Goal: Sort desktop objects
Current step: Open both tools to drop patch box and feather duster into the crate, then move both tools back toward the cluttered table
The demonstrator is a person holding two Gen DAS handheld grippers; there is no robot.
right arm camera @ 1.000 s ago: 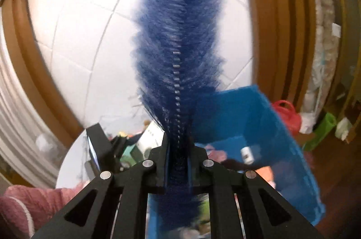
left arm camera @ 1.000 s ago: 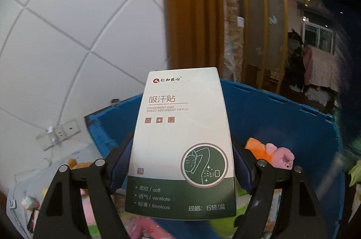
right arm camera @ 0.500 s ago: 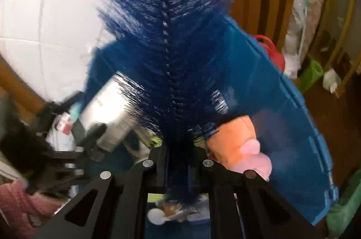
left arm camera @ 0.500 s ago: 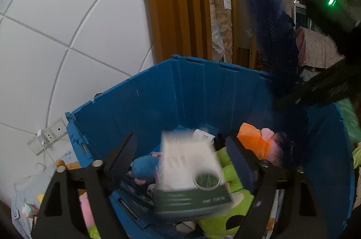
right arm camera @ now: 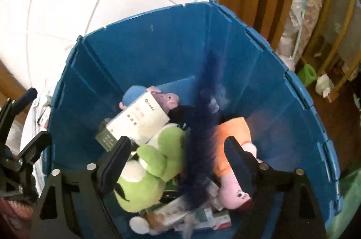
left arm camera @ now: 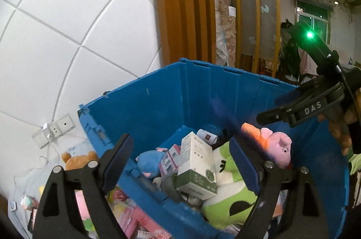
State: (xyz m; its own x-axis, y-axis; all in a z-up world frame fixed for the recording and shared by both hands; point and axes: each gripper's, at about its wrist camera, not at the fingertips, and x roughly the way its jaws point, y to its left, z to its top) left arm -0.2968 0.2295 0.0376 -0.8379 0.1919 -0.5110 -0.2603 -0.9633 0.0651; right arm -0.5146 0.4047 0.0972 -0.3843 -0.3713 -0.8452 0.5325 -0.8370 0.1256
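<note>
Blue bristles: we see the long dark-blue bristle brush (right arm camera: 203, 148), blurred, between the right gripper (right arm camera: 176, 162)'s fingers but not pressed, over the toys inside the blue plastic crate (right arm camera: 144, 54).
Handling: we judge it light, soft at the bristles and stiff along the core; best taken at the stem end.
Right claw: jaws opening, pads off the brush.
Left claw: the left gripper (left arm camera: 180, 162) stands wide apart and holds nothing.
Card box: the white-and-green cardboard box (left arm camera: 196, 166) lies tilted on the green plush toy (left arm camera: 227, 203); we judge it light, rigid, gripped across its flat faces.
Neighbours: pink pig plush in orange (left arm camera: 270, 144) beside it.
</note>
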